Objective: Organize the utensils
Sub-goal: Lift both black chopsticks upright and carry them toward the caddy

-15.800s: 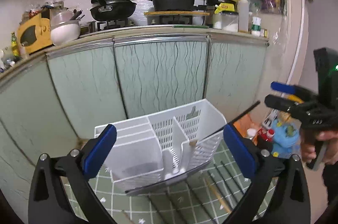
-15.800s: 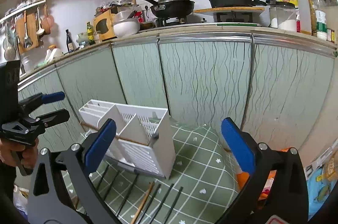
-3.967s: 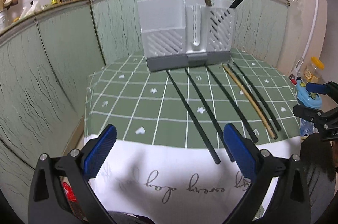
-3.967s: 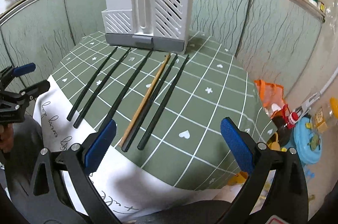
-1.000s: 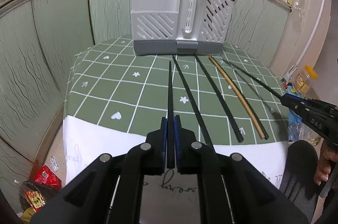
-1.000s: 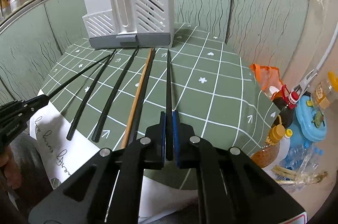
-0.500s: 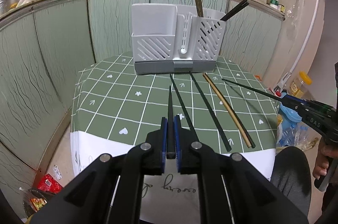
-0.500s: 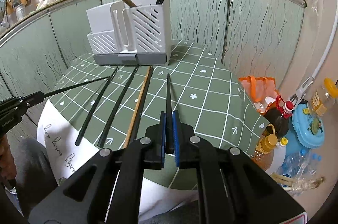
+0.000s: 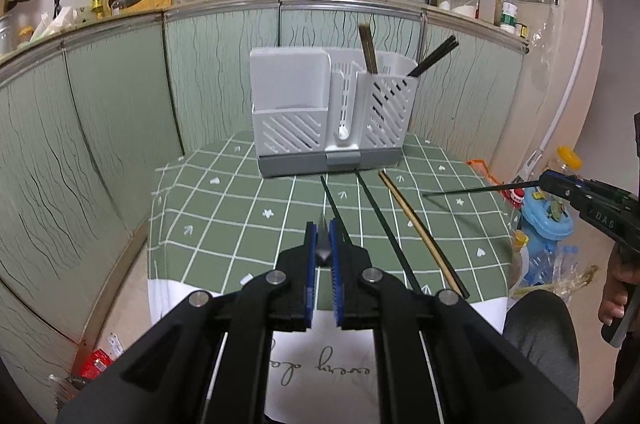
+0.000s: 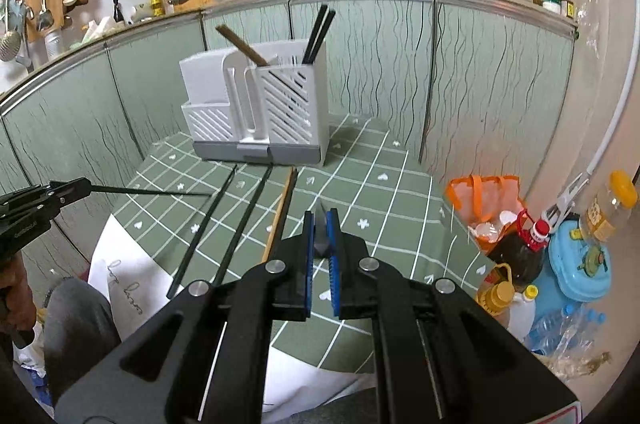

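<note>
A white slotted utensil holder [image 9: 328,120] [image 10: 256,112] stands at the far side of the green checked tablecloth [image 9: 224,224], with one wooden chopstick and two black ones upright in it. My left gripper [image 9: 322,228] [image 10: 86,186] is shut on a black chopstick [image 10: 152,191], held above the table. My right gripper [image 10: 320,220] [image 9: 544,182] is shut on another black chopstick [image 9: 472,190], also off the table. Two black chopsticks [image 9: 384,224] and a wooden one [image 9: 416,228] lie on the cloth in front of the holder.
Green cabinet fronts [image 9: 100,128] wall in the table at the back and left. On the floor to the right are an orange bag [image 10: 484,200], bottles [image 10: 520,244] and a blue container [image 10: 580,264]. A person's grey-clad knee [image 9: 540,336] is at the table's near edge.
Both grippers have risen with their chopsticks, which now hang clear of the cloth. The holder and table look farther away and lower in both views.
</note>
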A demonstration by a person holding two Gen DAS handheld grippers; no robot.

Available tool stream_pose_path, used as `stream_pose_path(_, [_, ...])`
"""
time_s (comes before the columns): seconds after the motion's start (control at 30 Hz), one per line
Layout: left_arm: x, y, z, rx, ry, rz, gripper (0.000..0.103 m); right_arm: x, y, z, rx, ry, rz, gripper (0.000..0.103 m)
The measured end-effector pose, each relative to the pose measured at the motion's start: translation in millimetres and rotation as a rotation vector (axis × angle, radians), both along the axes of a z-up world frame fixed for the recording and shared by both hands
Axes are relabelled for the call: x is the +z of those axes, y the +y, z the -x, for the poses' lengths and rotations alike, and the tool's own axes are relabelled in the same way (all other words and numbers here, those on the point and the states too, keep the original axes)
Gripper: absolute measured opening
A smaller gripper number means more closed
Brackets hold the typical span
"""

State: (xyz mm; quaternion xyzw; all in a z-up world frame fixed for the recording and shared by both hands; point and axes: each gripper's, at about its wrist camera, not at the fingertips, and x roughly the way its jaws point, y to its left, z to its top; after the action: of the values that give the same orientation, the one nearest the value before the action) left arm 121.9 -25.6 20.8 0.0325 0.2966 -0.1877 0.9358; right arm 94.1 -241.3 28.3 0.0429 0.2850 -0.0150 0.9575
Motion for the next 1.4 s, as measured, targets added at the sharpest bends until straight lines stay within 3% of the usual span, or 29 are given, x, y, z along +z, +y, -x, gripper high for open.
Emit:
stream_pose_path(0.27, [27,4,0,-0.007,-0.039,0.010,0.008,30,0,-1,0.008,-0.048,0.010,0.006])
stream_pose_path(0.87, [65,4,3,-0.032,-0.115,0.000,0.008,65,-6,2,0.023,-0.114,-0.010,0.006])
stream_pose_path(1.4, [102,-8,-29,-0.083,-0.155,0.029,0.008,108,-18,-17,0.057,-0.168,-0.048,0.006])
